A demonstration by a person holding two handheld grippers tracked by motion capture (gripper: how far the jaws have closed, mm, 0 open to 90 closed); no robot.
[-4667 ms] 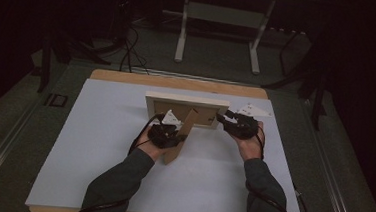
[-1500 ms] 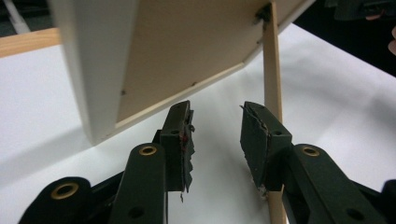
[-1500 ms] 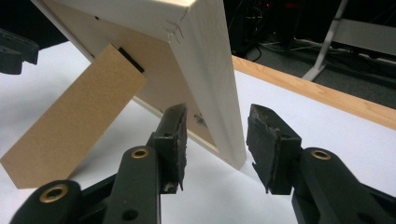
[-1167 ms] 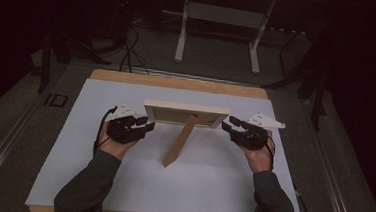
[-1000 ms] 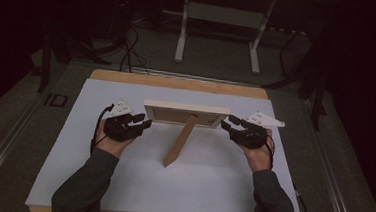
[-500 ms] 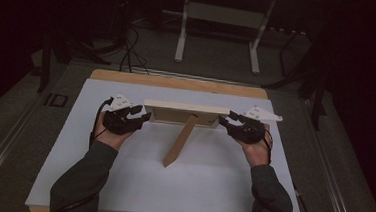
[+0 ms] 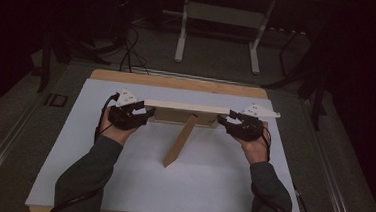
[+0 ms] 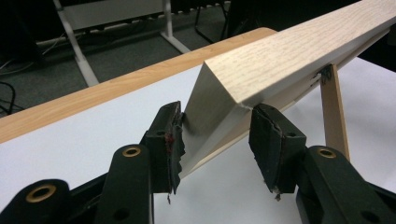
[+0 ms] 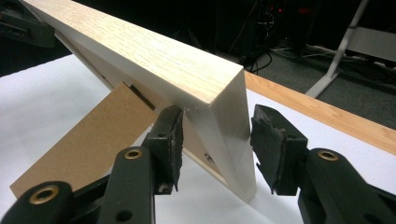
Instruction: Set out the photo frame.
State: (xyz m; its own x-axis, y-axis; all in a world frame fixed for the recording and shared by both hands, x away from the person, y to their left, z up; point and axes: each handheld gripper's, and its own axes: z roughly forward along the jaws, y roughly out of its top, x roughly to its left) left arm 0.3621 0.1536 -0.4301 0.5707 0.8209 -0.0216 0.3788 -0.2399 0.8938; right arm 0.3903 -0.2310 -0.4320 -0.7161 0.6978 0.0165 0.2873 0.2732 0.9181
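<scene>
A light wooden picture frame [image 7: 186, 107] stands upright on the white mat [image 7: 210, 188], leaning on its back leg [image 7: 179, 140], which points toward me. My left gripper [image 7: 148, 114] straddles the frame's left end [image 8: 289, 60]. Its jaws have just been opening, and the pads [image 8: 173, 140] sit close against the wood without squeezing it. My right gripper [image 7: 221, 121] straddles the right end [image 9: 154, 56]. Its jaws have also been opening, and a gap shows beside the outer pad [image 9: 273, 144]. The brown backing [image 9: 79, 144] shows behind the frame.
The mat covers a wooden table whose far edge [image 7: 177, 81] shows as a bare strip. Beyond it, on the dark floor, stand a white metal stand [image 7: 217, 13] and loose cables [image 7: 130, 47]. Open mat lies in front of the leg.
Both hands have edged slightly toward the table's far side at the frame's ends. The frame stands where it was.
</scene>
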